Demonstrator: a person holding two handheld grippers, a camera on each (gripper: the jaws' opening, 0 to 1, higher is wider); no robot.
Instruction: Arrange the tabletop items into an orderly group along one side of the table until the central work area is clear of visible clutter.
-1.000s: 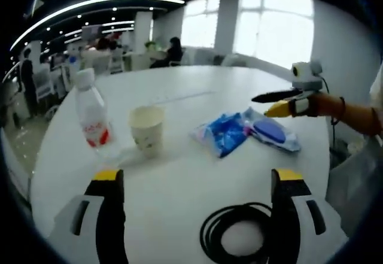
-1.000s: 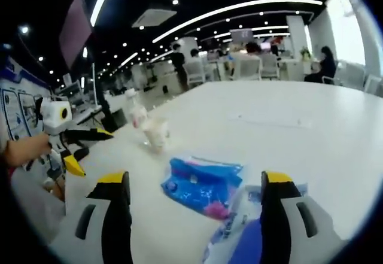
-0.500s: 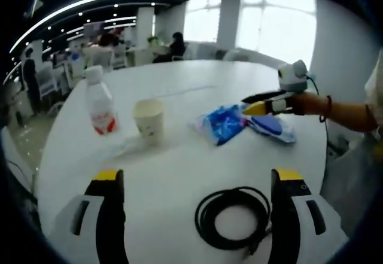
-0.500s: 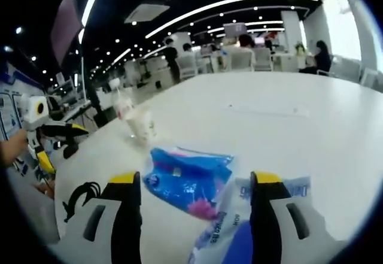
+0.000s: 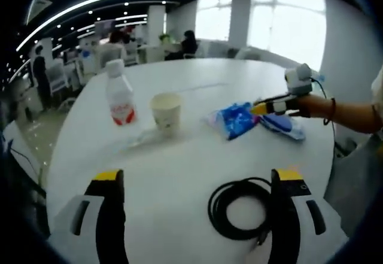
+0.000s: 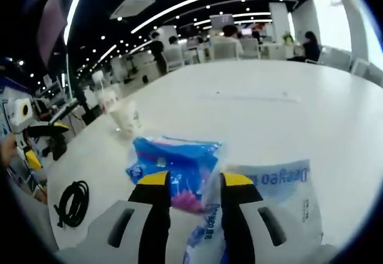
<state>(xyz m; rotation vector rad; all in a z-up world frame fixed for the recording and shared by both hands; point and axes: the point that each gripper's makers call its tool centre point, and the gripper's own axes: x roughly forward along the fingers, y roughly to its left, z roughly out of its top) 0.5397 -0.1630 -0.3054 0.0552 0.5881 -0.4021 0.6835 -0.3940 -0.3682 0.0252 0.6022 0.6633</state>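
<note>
1. right claw [image 6: 191,183], jaws narrowed to a slim gap, closes over the seam between the blue snack packet [image 6: 173,165] and the clear printed bag [image 6: 269,192]; whether it grips either yet is unclear.
2. left claw [image 5: 194,183] hangs wide open and empty above the white tabletop [image 5: 179,156], the black cable coil [image 5: 242,207] by its right jaw.
3. water bottle [image 5: 119,93] and paper cup [image 5: 166,111] stand at 11 o'clock of the left gripper view, packets at 1 o'clock.
4. risk: the slick film could slip, or both packets drag together; a wide sweep could topple the cup.
</note>
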